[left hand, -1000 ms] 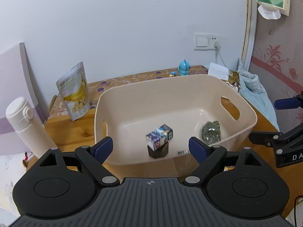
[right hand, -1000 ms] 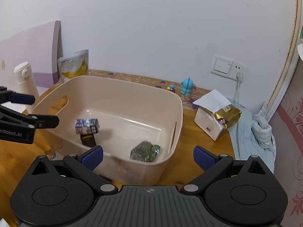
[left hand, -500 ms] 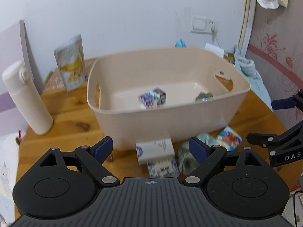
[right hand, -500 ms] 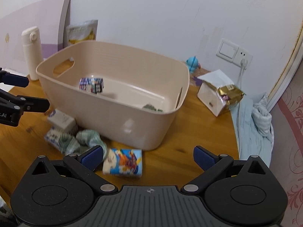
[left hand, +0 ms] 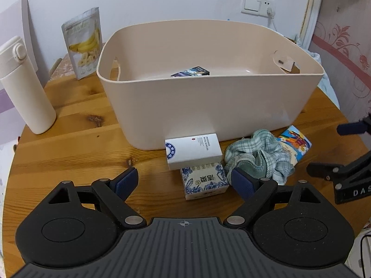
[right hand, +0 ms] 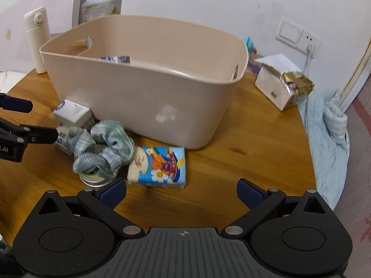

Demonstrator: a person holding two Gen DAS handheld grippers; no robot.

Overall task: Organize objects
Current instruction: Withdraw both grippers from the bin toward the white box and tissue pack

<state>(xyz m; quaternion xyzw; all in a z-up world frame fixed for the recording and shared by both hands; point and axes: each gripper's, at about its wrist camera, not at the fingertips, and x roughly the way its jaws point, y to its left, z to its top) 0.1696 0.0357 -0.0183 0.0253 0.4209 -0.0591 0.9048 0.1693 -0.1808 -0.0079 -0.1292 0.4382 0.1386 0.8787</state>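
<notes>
With both sets of fingers spread empty over the pile, could snag cloth [left hand: 259, 155] instead of box [left hand: 193, 150], dragging neighbours off tabletop [left hand: 69, 143].

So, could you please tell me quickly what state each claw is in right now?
Left claw: open, holding nothing.
Right claw: open, holding nothing.
</notes>
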